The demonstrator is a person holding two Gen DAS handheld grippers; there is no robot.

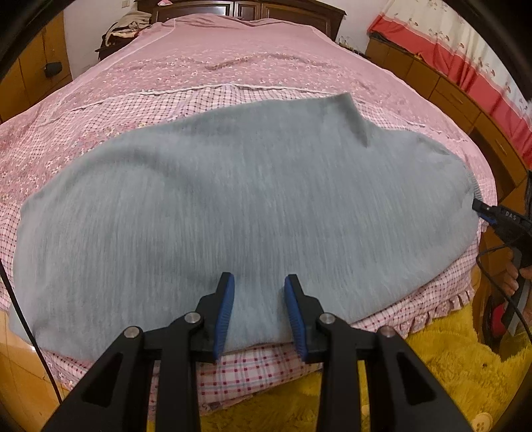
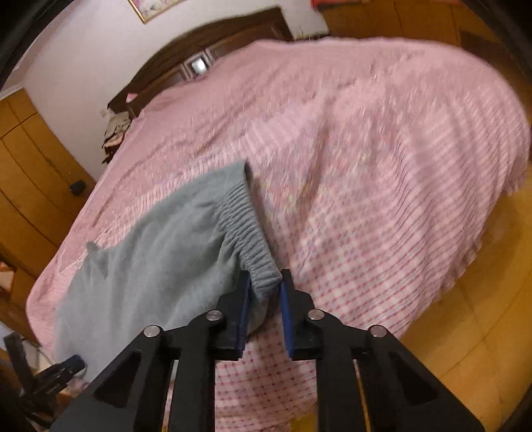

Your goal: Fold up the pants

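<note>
Grey pants [image 1: 249, 206] lie spread flat across the foot of the bed, with the elastic waistband [image 2: 246, 229] at their right end. My left gripper [image 1: 259, 289] hovers over the pants' near edge; its blue pads stand apart with flat cloth showing between them, not pinched. My right gripper [image 2: 264, 282] is shut on the near corner of the waistband, which bunches between its pads. In the left wrist view the right gripper [image 1: 482, 209] shows at the pants' right edge, with a hand behind it. In the right wrist view the left gripper [image 2: 66, 365] is at the bottom left.
The bed [image 1: 232, 66] has a pink flowered cover and a checked sheet with a frilled edge [image 1: 442, 305]. A yellow fluffy rug [image 1: 432, 382] lies below. Wooden cabinets [image 1: 449, 93] line the right side, and a clothes pile [image 1: 126, 30] sits by the headboard. The floor [image 2: 465, 315] is wooden.
</note>
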